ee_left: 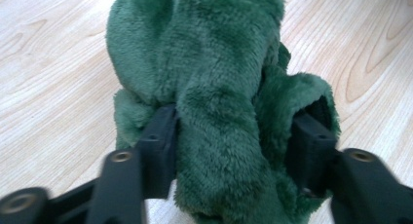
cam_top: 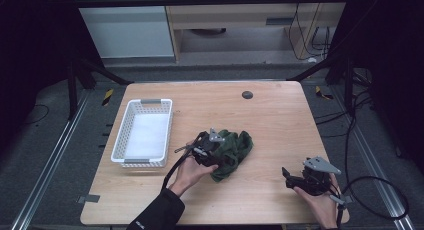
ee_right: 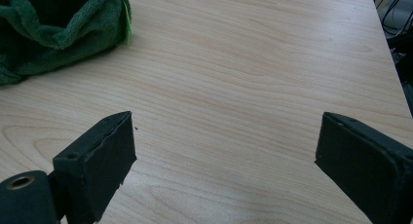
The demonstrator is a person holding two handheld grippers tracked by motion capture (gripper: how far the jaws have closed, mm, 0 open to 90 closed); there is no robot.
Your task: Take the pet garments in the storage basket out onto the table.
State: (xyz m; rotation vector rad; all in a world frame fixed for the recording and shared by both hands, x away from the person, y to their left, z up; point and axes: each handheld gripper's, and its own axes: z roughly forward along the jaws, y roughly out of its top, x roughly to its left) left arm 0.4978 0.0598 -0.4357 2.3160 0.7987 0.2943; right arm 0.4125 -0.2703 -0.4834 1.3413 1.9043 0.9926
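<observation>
A crumpled dark green fleece cloth (cam_top: 236, 146) lies on the wooden table (cam_top: 280, 120) near its middle. My left gripper (cam_top: 221, 157) is at the cloth's left edge, held in a hand. In the left gripper view a thick fold of the cloth (ee_left: 204, 53) lies between the parted jaws of this gripper (ee_left: 231, 141), and the pads do not squeeze it. My right gripper (cam_top: 287, 177) rests low over the front right of the table. It is wide open (ee_right: 224, 146) over bare wood, with the cloth (ee_right: 53, 24) off to its upper left.
A white plastic basket (cam_top: 118, 140) stands at the table's left side, with a pale lining inside. A small dark round disc (cam_top: 247, 94) sits near the far edge. Cables (cam_top: 370, 190) trail off the right side.
</observation>
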